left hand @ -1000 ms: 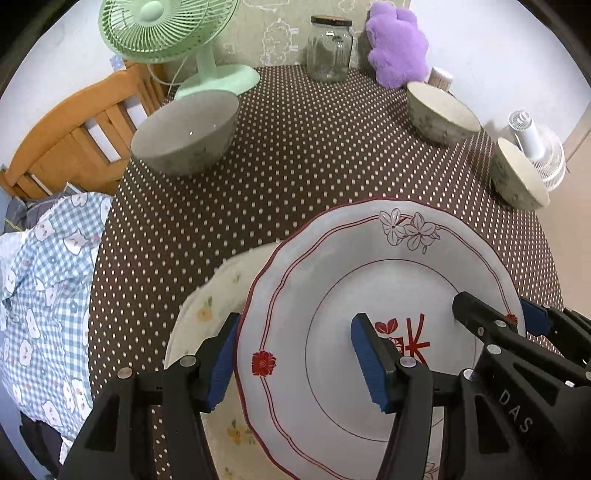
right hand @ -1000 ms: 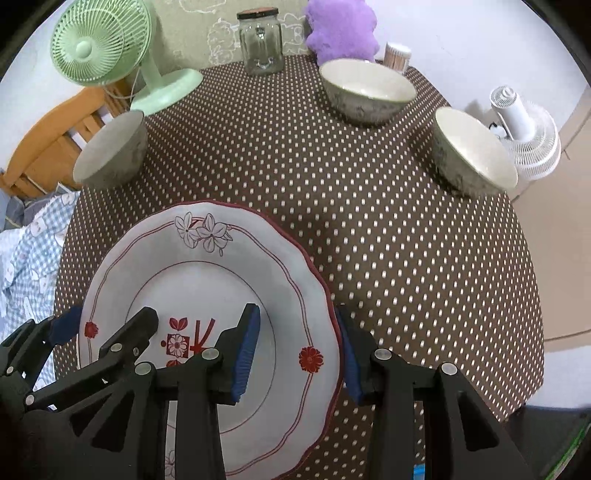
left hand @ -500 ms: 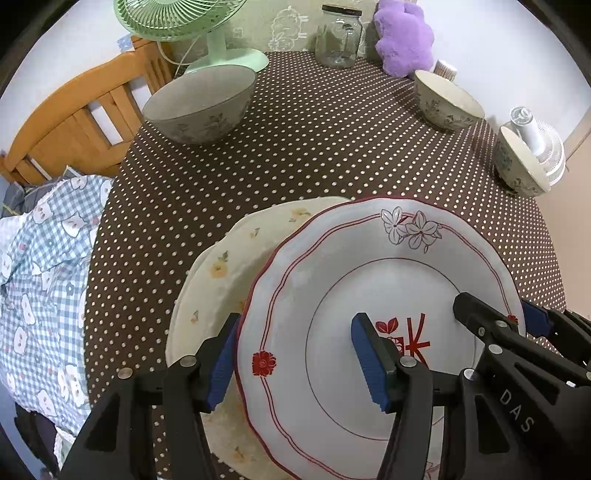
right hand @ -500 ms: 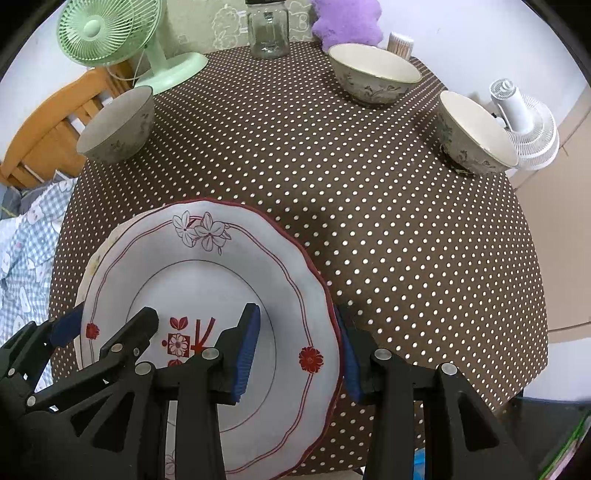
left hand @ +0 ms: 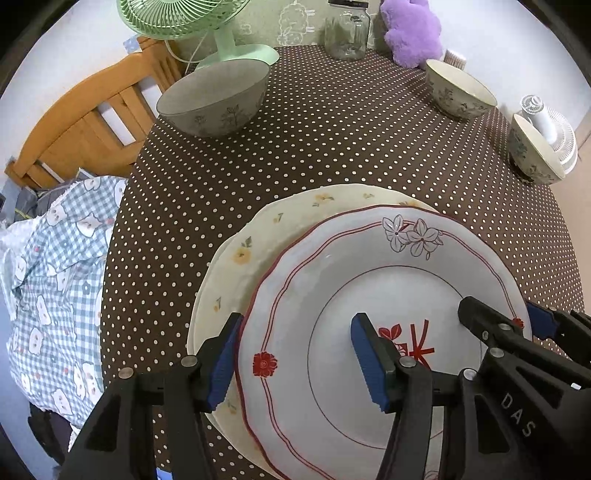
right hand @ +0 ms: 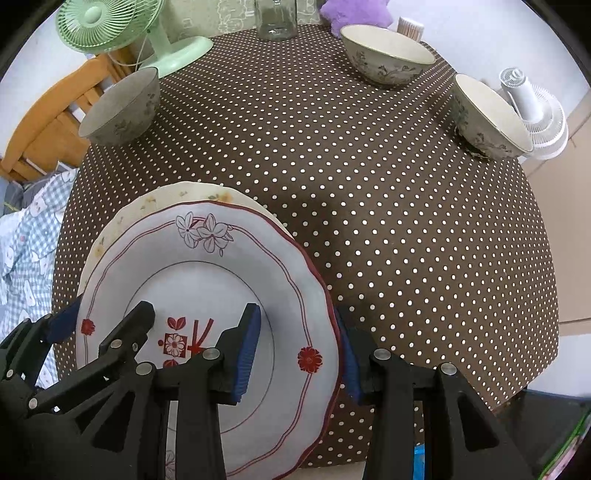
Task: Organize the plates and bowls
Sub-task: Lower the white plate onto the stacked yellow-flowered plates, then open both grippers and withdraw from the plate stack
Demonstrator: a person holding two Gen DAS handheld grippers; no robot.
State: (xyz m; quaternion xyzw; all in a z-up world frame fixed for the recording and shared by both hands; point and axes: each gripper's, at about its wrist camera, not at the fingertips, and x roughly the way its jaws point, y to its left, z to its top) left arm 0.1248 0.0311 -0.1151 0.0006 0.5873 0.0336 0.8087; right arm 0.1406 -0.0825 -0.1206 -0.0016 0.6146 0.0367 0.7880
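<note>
A round table under a brown polka-dot cloth (right hand: 369,192) carries three bowls, well apart, and a cream floral plate (left hand: 258,251) at its near edge. Both grippers reach in low from the near side: the left gripper (left hand: 295,363) and right gripper (right hand: 299,356) each clamp opposite rims of the red-trimmed plate (left hand: 369,295), which sits over the cream one, offset rightward.

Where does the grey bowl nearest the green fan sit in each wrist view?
Left wrist view: the grey bowl sits upper left of centre, just below the green fan.
Right wrist view: the same bowl sits at the far left, nearer the table edge.
Shared landmark: the fan's base stands right behind the bowl in both views, on the dotted tablecloth.
</note>
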